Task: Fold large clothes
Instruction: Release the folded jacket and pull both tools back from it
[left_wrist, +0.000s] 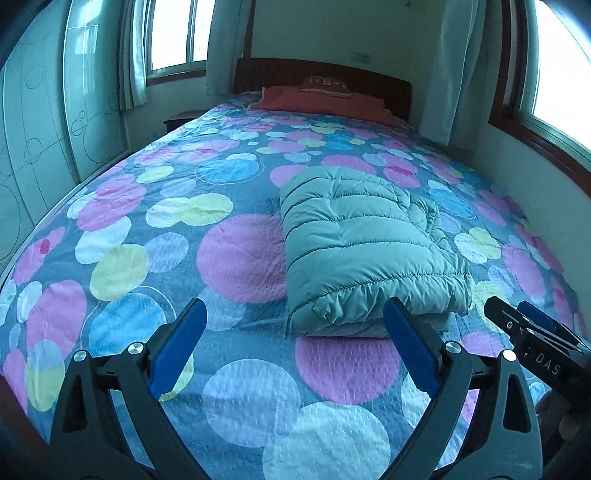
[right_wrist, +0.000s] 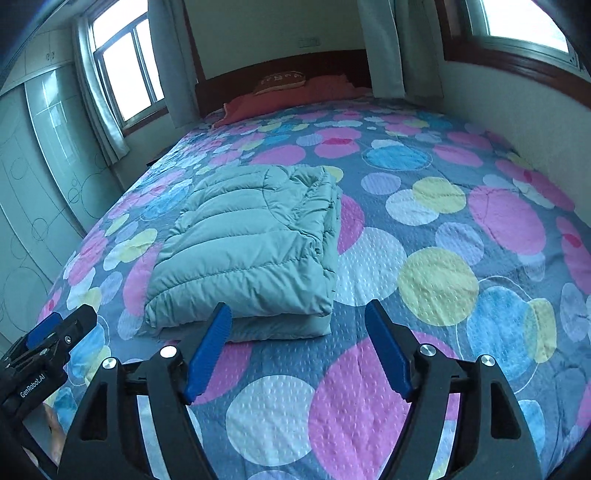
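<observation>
A pale green puffer jacket (left_wrist: 364, 251) lies folded into a thick bundle on the bed (left_wrist: 155, 229), over the bedspread with its pink, blue and yellow circles, toward the near end. The left hand-held gripper (left_wrist: 295, 314) hangs just short of the bundle's near edge with its blue fingers (left_wrist: 177, 347) spread wide and holding nothing. The right hand-held gripper (right_wrist: 299, 314) hovers beside it, likewise spread and unladen, its left finger overlapping the jacket's near corner.
</observation>
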